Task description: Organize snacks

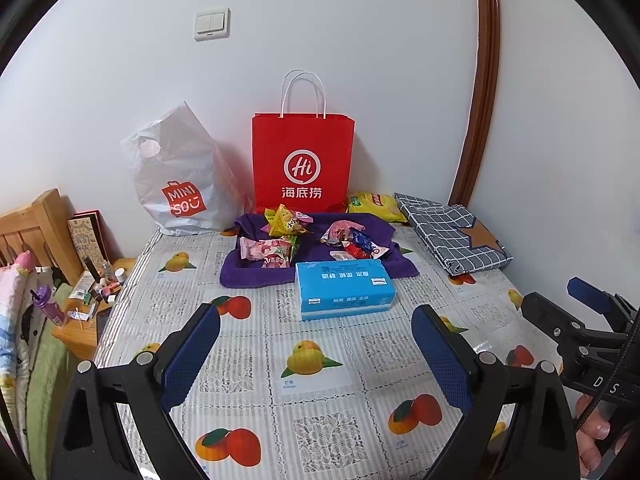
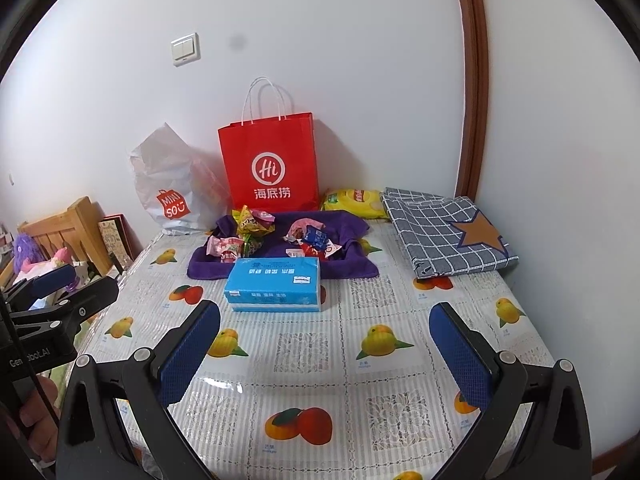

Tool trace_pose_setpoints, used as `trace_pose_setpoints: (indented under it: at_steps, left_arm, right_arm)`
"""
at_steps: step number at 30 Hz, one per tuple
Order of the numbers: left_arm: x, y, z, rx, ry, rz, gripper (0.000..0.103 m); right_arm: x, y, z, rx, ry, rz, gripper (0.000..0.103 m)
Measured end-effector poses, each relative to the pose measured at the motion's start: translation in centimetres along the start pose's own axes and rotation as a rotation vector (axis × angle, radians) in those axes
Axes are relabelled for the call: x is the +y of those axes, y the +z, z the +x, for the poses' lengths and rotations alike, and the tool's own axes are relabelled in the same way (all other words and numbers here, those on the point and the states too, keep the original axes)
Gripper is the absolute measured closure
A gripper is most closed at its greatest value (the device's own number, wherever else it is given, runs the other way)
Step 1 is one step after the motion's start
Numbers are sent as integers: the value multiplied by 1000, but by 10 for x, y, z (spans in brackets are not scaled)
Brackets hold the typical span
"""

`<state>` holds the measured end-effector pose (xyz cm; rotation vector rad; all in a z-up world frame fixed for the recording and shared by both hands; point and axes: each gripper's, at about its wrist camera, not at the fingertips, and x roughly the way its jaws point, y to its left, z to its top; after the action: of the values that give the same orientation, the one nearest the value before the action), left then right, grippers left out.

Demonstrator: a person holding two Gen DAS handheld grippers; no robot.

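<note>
Several small snack packets lie on a purple cloth (image 1: 248, 276) (image 2: 352, 268) near the table's back: a pink and yellow-green pile (image 1: 276, 240) (image 2: 240, 236) on the left, a red, blue and pink pile (image 1: 352, 242) (image 2: 312, 238) on the right. A yellow chip bag (image 1: 376, 206) (image 2: 354, 202) lies behind the cloth. My left gripper (image 1: 316, 316) is open and holds nothing, well short of the cloth. My right gripper (image 2: 324, 312) is also open and holds nothing. Each gripper shows at the other view's edge (image 1: 584, 312) (image 2: 60, 284).
A blue tissue pack (image 1: 344, 290) (image 2: 276, 284) sits in front of the cloth. A red paper bag (image 1: 302, 164) (image 2: 272, 164) and a white plastic bag (image 1: 180, 176) (image 2: 168, 192) stand against the wall. A folded checked cloth (image 1: 452, 236) (image 2: 444, 236) lies right. A cluttered wooden nightstand (image 1: 80, 332) is left.
</note>
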<state>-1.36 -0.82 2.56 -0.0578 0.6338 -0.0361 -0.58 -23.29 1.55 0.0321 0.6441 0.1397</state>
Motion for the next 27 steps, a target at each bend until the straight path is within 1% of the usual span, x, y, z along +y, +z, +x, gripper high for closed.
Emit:
trace_pose_setpoints:
  at_steps: [27]
  left_arm:
    - [-2, 0, -1, 0, 4, 10, 6]
  right_arm:
    - [0, -1, -4, -9, 21, -12, 0]
